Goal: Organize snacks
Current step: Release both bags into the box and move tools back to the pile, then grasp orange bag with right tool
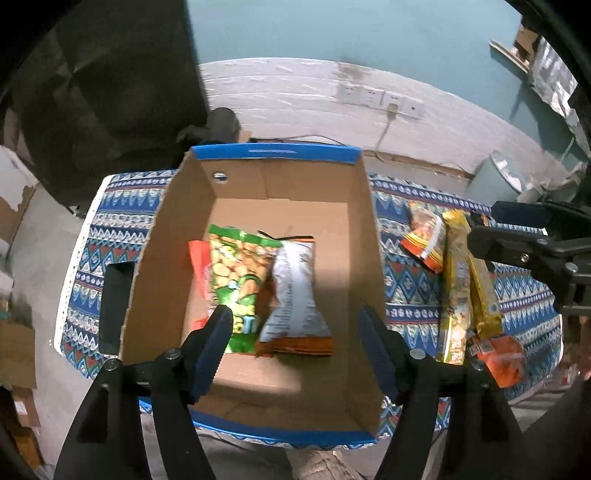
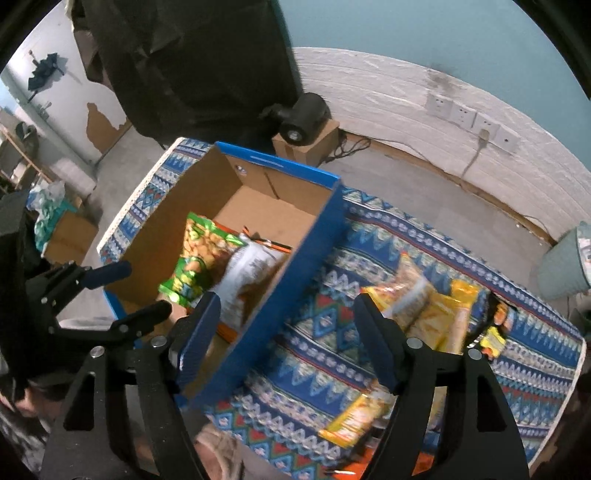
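Both grippers, left (image 1: 295, 332) and right (image 2: 284, 325), hang spread and empty; green snack bag (image 1: 236, 280) and white pouch (image 1: 295, 295) sit in the cardboard box (image 1: 177, 236), print too blurry to read.

1. A lived-in, rather worn room — likely a home or makeshift workspace, not a kitchen or shop.
2. Teal wall (image 1: 369, 33) above a white-painted brick base (image 2: 388, 96) with a row of sockets (image 2: 469, 118).
3. Bare concrete floor (image 2: 406, 177); peeling paint (image 2: 99, 122) on the left wall.
4. Patterned blue cloth (image 1: 410, 280) covers the table — cardboard boxes (image 2: 70, 236) stand around it.
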Available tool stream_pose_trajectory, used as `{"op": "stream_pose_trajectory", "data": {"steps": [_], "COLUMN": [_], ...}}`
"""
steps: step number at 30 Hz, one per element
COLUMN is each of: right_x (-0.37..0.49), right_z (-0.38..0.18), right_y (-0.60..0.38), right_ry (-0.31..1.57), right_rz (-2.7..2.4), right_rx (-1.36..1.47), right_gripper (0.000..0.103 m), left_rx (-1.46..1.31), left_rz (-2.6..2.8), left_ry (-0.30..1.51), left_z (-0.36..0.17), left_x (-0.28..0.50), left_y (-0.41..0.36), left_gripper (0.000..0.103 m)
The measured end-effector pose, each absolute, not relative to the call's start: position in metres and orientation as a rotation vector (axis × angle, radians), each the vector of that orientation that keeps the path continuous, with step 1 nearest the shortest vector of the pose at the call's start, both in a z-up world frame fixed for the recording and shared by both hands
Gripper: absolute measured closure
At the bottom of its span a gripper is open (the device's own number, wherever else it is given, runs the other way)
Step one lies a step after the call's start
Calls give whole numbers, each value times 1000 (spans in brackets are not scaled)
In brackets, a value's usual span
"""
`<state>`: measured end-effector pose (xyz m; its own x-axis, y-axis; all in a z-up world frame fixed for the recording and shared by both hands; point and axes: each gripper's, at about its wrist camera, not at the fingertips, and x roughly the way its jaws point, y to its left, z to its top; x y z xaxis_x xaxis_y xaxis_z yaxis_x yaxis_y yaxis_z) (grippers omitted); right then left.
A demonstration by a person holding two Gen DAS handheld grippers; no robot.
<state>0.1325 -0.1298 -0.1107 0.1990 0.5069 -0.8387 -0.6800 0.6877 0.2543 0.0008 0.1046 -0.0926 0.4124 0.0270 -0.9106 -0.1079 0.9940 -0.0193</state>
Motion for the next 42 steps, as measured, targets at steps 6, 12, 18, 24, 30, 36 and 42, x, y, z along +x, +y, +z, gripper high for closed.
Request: {"op": "stream_pose_trajectory", "data": {"steps": [6, 12, 18, 24, 30, 36, 42], "right_x": [129, 124, 117, 110, 104, 97, 88], "right_z": [-118, -125, -139, -162, -199, -238, -262], "right_y": [-164, -196, -226, -252, -273, -283, -288], "right_ry": [1111, 1124, 1150, 1189, 1261, 1338, 1331], "right_rz": [826, 830, 844, 858, 877, 921, 981], "right_rx": [-207, -219, -235, -249, -291, -335, -388], "right_gripper": [28, 28, 27, 27, 26, 26, 26], "left_rx": [-57, -20, 24, 7, -2, -1, 30], "left_rz": [7, -66, -105, -134, -137, -138, -121], "left_ry": [1177, 1209, 1238, 1286, 1347, 1385, 1414], "left_z": [-96, -101, -109, -124, -146, -158, -170], "left_x": [-1, -5, -8, -13, -17, -17, -13], "left_y": [72, 36, 8, -13, -31, -45, -53], "left_gripper": [31, 31, 29, 29, 29, 29, 29]}}
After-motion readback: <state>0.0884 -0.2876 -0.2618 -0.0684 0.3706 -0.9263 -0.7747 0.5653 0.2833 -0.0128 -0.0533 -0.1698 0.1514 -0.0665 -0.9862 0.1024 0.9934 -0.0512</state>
